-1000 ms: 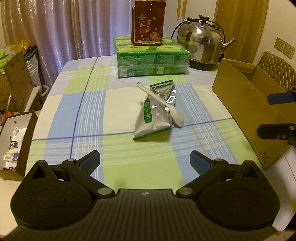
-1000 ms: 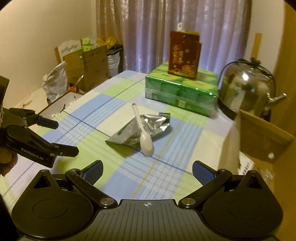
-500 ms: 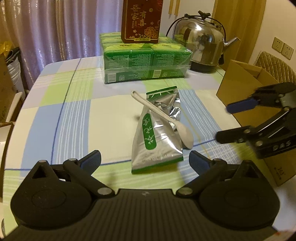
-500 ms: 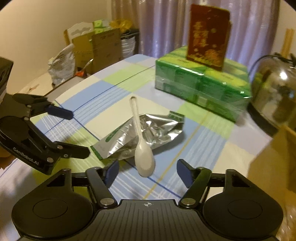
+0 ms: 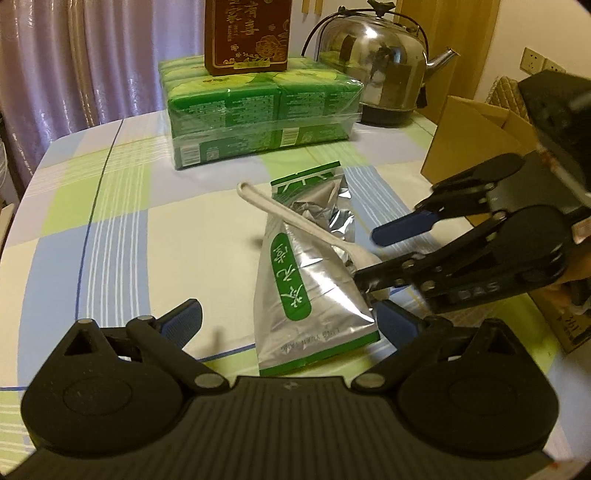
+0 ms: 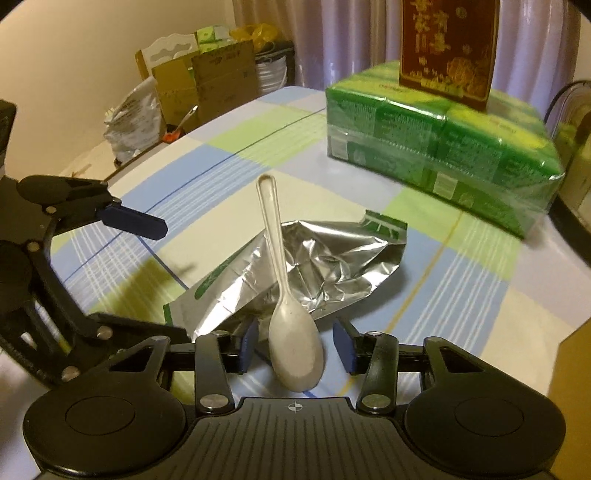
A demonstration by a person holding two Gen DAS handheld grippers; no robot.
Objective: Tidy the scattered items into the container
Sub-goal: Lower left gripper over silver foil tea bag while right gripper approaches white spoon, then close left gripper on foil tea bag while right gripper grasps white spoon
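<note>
A white plastic spoon lies across a silver foil pouch with green print on the checked tablecloth. My right gripper is low at the table, open, its blue pads on either side of the spoon's bowl with small gaps. From the left wrist view, the right gripper reaches in from the right over the spoon. My left gripper is open wide, straddling the pouch's near end without touching it. The pouch looks crumpled at its open end. The cardboard box stands at the right.
A green shrink-wrapped tissue pack sits at the back with a dark red carton on top. A steel kettle stands beside it. Boxes and bags are piled on the floor past the table's left edge.
Both grippers have come in close to the pouch and spoon. The right gripper's jaws have narrowed around the spoon's bowl; the left stays wide open.
</note>
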